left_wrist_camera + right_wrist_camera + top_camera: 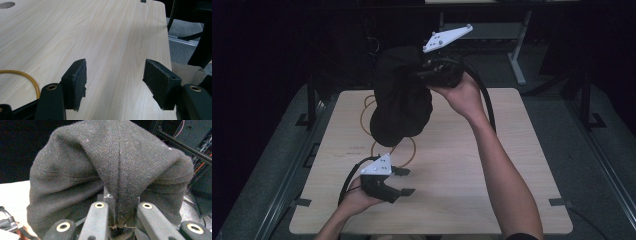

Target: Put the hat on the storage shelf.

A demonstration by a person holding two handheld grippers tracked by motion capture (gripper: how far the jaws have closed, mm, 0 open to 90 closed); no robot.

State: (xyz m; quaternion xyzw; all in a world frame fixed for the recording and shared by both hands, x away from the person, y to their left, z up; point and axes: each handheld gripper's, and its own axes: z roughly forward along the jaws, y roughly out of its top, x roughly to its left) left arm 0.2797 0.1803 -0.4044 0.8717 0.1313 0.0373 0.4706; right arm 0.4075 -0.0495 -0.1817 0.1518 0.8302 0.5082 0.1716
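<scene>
Above the desk's far edge, a black woollen herringbone-weave hat being held up, a fold of it pinched between the clenched right gripper, hanging limp and rounded, near the front-left corner the left gripper being kept released over pale wood-grain, orange cable coiled beside it.

No writing, label, brand, number or sign can be read anywhere — not on any surface shown.

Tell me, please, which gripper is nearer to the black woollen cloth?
Right: the right gripper is clamped on the black woollen cloth, holding it above the table; the left gripper sits open below it, apart.
</scene>
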